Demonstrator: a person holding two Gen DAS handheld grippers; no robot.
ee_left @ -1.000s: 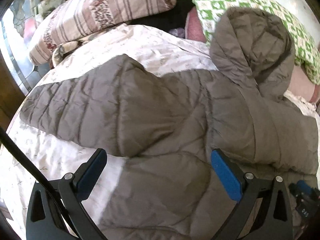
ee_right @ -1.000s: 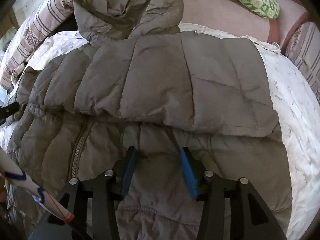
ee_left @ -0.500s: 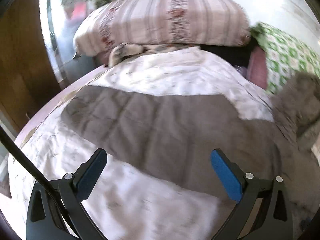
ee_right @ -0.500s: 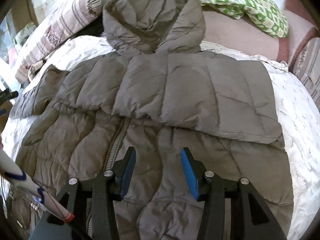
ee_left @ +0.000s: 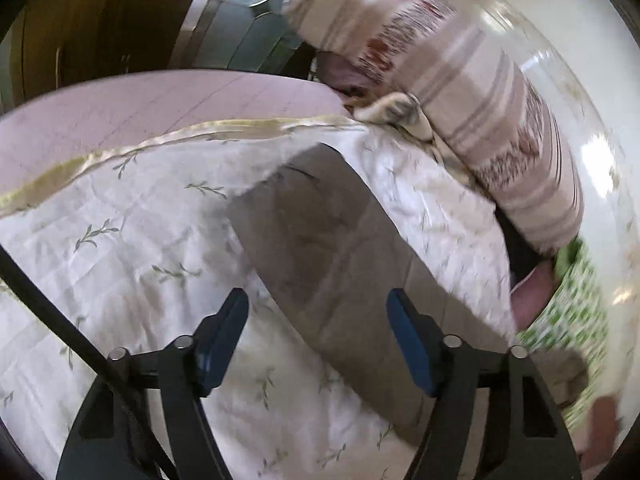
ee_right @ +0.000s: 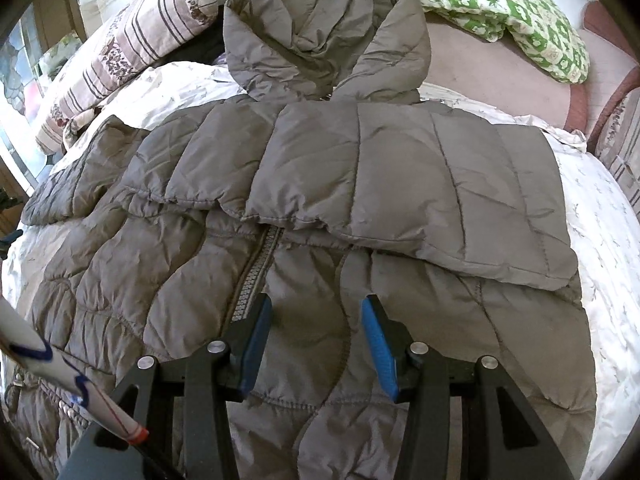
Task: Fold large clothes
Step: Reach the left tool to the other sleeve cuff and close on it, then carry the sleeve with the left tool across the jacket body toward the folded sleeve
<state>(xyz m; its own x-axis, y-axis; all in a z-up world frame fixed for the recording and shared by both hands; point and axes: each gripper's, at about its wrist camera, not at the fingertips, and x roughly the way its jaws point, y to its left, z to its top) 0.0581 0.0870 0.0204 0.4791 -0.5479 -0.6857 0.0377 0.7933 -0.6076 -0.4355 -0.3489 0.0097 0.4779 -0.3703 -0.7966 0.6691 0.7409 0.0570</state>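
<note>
Ahead of the jaws, the hooded puffer jacket (ee_right: 320,184) is quilted grey cloth with a faint sheen and a metal-toothed zip (ee_right: 256,268). Under it the bedspread (ee_left: 120,248) is thin, crinkled printed cotton edged with glossy satin trim (ee_left: 224,130). Striped pillow (ee_left: 480,120): matt woven cloth.

Left gripper (ee_left: 316,340): black frame, 2 blue pads, silver screws, and a black cable (ee_left: 60,316) crossing its left side. Right gripper (ee_right: 316,344): black frame, 2 blue pads, 4 silver screws, beside a white tube (ee_right: 60,384) with blue markings and a red band.

Gripper (ee_right: 316,344) hovers apart over jacket (ee_right: 320,200) — sleeve (ee_right: 420,200) folded across.
</note>
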